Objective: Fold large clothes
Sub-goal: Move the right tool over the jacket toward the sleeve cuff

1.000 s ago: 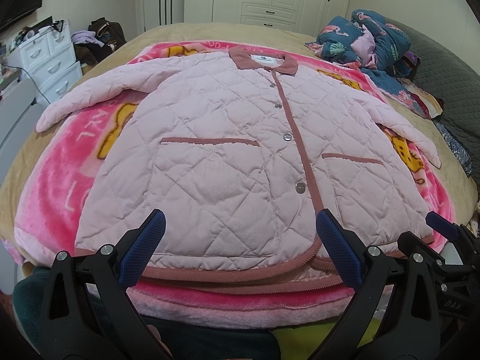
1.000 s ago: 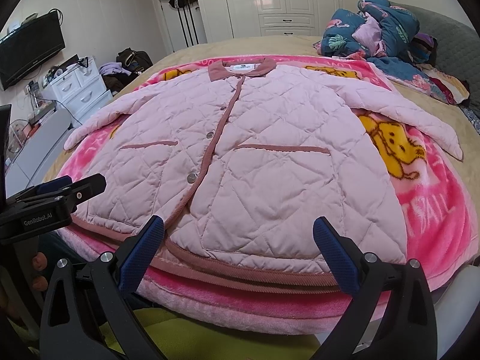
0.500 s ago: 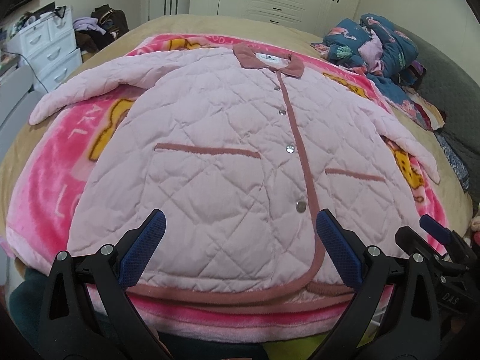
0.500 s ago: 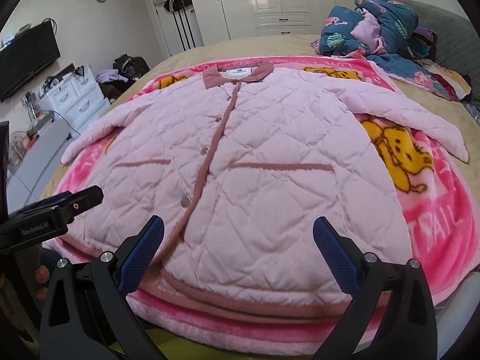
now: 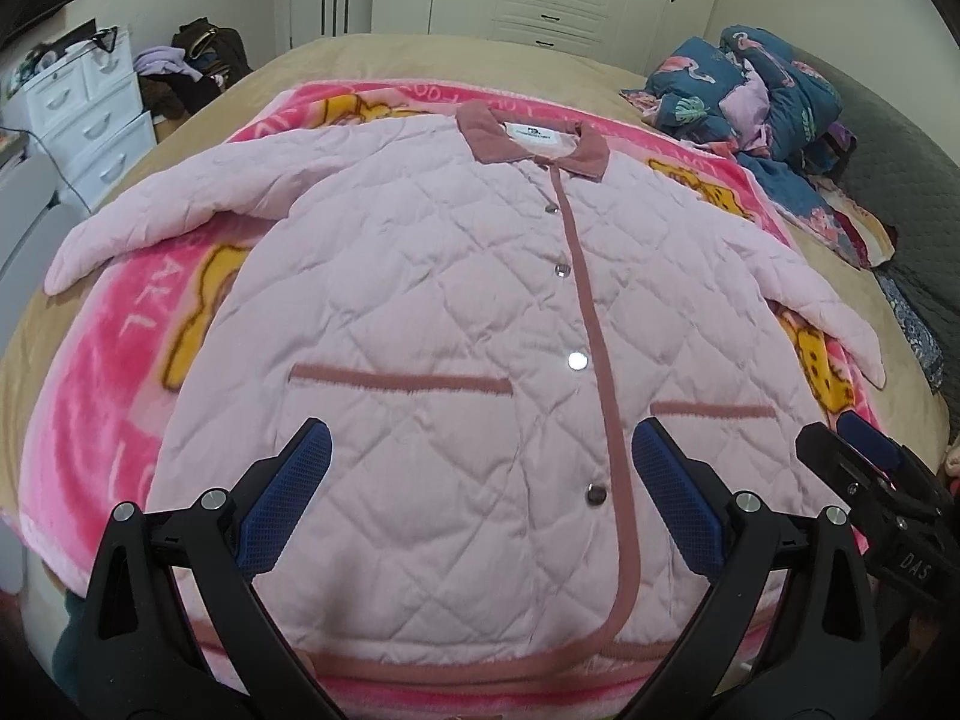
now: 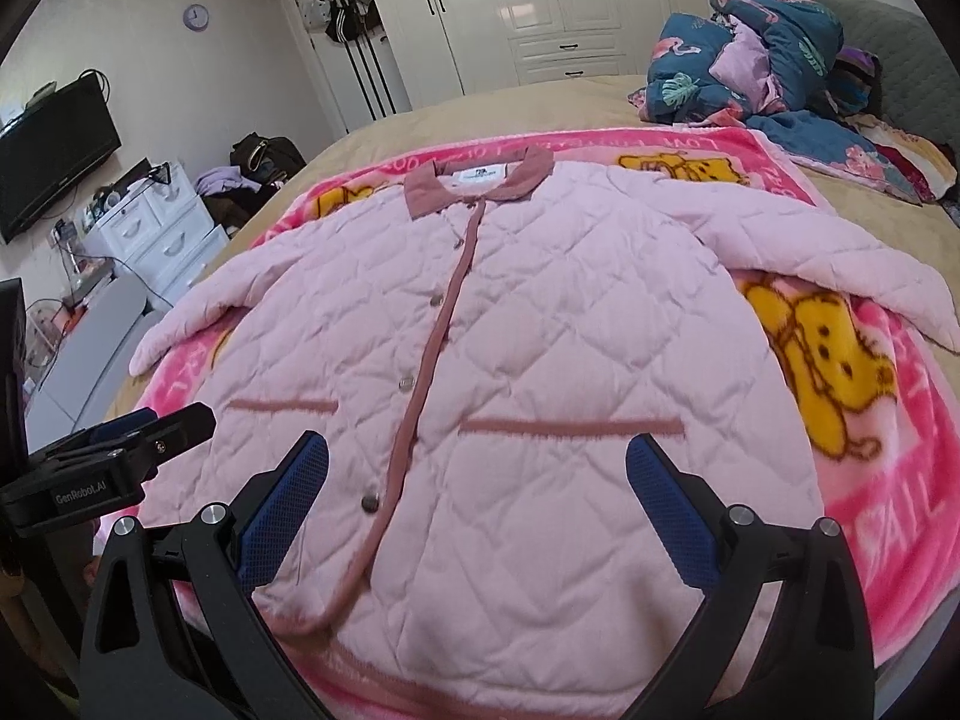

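A pale pink quilted button-front jacket with dusty-rose trim and collar (image 5: 432,312) lies flat, front up and buttoned, on a bright pink fleece blanket printed with yellow bears (image 6: 840,372), its hem nearest both tools and its sleeves spread out to either side. The left gripper (image 5: 480,492) hovers over the lower front, its blue-padded fingers (image 5: 288,498) spread wide with the bottom snap lying between them and nothing held. The right gripper (image 6: 477,495) hangs over the other pocket panel, fingers likewise wide apart and empty.

The risks, as I judge them: the padded cloth is thick and springy, so a shallow pinch may catch only the top layer and peel the front from the back, leaving a lopsided fold. A bite taken too deep could gather the blanket underneath as well. The two tools sit close together, and reaching inward together could knock one against the other.

The hem directly beneath the fingers is largely covered by the black gripper frames, so whether either tool touches the fabric is hard to tell. The heap of dark blue floral bedding (image 6: 750,54) lies far beyond the fingertips.
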The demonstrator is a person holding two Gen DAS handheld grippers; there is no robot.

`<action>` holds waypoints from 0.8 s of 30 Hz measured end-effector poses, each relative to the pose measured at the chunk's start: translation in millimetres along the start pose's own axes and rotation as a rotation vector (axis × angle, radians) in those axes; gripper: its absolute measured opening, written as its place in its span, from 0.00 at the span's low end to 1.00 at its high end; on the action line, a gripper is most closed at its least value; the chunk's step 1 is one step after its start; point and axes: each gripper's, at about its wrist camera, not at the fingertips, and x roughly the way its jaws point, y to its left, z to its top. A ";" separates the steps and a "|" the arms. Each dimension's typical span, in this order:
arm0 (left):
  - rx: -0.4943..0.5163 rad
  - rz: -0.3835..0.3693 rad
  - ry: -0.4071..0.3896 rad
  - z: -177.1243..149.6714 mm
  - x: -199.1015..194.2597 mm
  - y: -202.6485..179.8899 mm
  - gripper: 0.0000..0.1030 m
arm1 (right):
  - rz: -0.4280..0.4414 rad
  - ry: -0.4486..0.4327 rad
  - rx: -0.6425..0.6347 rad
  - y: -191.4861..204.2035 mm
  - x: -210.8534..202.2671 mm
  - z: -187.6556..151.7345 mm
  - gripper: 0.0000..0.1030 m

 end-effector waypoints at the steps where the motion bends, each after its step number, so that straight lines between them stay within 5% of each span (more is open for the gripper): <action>1: -0.003 -0.006 0.001 4.2 1.9 -0.4 0.91 | 0.002 -0.004 0.001 -1.2 1.6 4.4 0.96; 24: 0.061 -0.032 0.039 89.3 63.0 -38.7 0.91 | -0.052 -0.043 0.110 -59.6 53.4 90.4 0.96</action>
